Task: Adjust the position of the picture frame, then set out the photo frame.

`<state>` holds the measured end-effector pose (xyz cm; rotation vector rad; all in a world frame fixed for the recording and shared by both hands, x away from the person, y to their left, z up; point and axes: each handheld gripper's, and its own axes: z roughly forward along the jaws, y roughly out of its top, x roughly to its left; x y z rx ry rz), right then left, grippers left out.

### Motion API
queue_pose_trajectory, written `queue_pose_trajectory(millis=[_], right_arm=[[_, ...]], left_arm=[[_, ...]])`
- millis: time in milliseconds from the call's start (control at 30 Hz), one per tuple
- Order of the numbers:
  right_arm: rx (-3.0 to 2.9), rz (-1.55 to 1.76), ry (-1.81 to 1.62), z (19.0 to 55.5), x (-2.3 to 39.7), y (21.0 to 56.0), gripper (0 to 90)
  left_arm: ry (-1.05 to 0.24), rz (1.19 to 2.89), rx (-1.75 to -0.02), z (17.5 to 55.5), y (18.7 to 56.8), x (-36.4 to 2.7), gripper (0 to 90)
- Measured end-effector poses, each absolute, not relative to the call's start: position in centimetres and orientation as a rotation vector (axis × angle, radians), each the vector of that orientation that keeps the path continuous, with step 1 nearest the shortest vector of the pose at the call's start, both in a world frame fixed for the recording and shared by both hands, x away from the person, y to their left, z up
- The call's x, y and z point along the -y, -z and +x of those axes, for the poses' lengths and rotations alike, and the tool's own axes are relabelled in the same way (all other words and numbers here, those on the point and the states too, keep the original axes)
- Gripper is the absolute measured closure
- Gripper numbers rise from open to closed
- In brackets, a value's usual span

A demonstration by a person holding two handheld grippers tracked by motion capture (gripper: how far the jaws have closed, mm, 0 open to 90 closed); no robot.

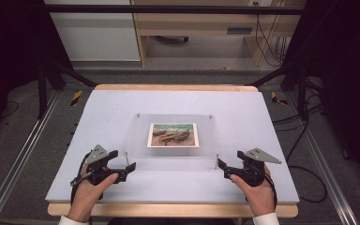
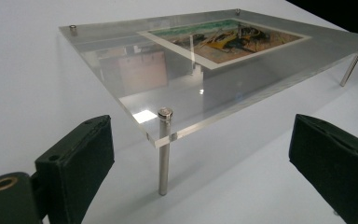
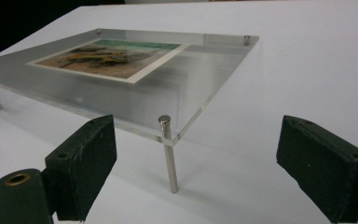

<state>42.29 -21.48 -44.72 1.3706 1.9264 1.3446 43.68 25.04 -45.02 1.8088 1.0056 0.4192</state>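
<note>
Black padded jaws stand wide apart on both of my tools, and neither holds anything. My left gripper (image 1: 120, 165) rests on the pale tabletop (image 1: 108, 112) just short of the near left corner of a clear acrylic frame (image 1: 136, 140); my right gripper (image 1: 223, 166) sits the same way at the near right corner. In the left gripper view, a thin metal leg (image 2: 164, 163) stands between the jaws, carrying the corner of the clear plate above the table. The right gripper view has the matching leg (image 3: 170, 161) between its jaws.

I judge this to be the approach step, both tools lined up before a two-sided grasp. The next move calls for easing each tool forward evenly, then closing on the plate's edge or leg without tipping it.

Farther on, a small landscape picture (image 1: 172, 134) lies in the middle of the frame. Beyond the table are a grey floor, dark metal struts (image 1: 56, 70), wooden furniture (image 1: 143, 42) and loose cables (image 1: 267, 42).
</note>
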Motion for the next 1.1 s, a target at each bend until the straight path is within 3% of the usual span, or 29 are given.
queue_pose_trajectory(millis=[500, 667, 833, 1100], right_arm=[[-2.040, 1.344, -1.296, 44.9, 20.7, 41.6, 17.1], [-2.106, 1.333, -1.253, 46.2, 20.0, 41.5, 19.7], [-2.166, 1.348, -1.257, 47.3, 19.4, 41.9, 23.1], [-2.201, 1.398, -1.258, 48.4, 19.3, 43.0, 21.7]], left_arm=[[-0.423, 1.871, -1.011, 47.4, 40.5, -25.3, 8.2], [-0.412, 1.919, -1.023, 48.6, 41.1, -24.5, 9.5], [-0.398, 1.927, -1.035, 49.1, 41.8, -24.2, 17.8], [-0.393, 1.935, -1.083, 50.0, 43.2, -23.8, 17.4]])
